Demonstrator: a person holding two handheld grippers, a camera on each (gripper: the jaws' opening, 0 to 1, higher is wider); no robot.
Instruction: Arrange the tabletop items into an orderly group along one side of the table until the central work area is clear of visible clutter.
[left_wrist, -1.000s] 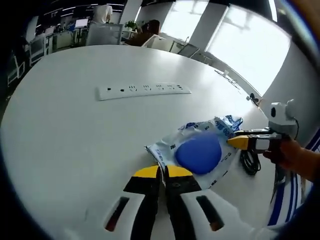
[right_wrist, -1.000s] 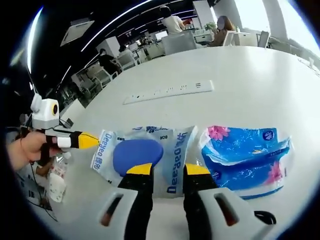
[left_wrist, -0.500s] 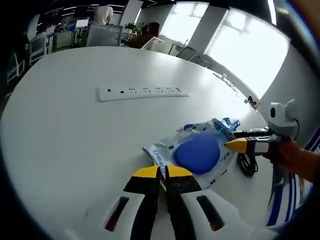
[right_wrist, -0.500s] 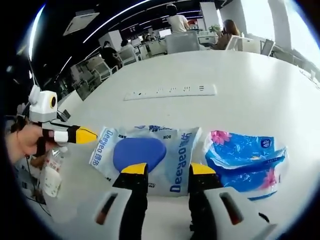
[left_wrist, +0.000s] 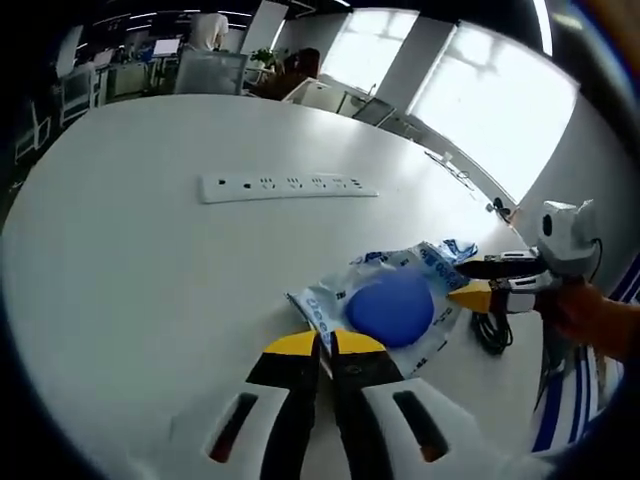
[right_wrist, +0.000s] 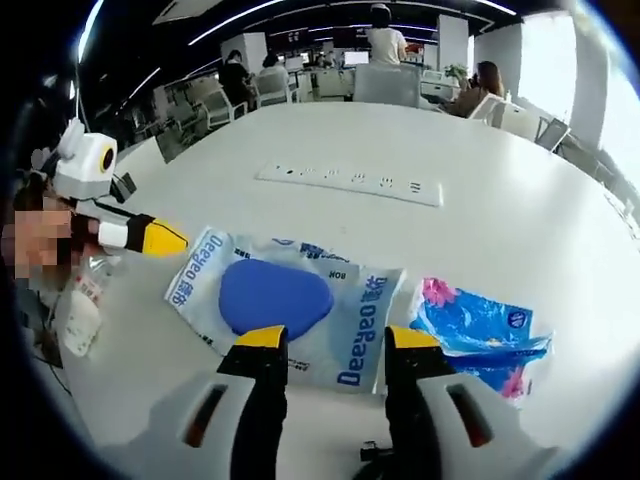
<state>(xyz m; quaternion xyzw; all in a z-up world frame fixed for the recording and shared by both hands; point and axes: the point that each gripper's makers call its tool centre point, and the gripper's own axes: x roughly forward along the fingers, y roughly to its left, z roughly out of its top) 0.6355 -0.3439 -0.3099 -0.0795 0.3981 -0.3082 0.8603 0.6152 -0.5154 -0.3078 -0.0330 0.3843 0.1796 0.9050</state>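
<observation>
The round white worktop (left_wrist: 150, 260) carries everything. A white power strip (left_wrist: 287, 186) lies flat near its middle. Nearer to the person lies a clear tissue pack with a blue oval (right_wrist: 285, 305), and just beside it, at its right in the right gripper view, lies a smaller blue floral tissue pack (right_wrist: 478, 335). The left gripper (left_wrist: 318, 345) has its jaws closed together at the corner of the clear pack; whether it pinches the wrapper I cannot tell. The right gripper (right_wrist: 328, 342) is open wide, holding nothing, over the near edge of the clear pack.
</observation>
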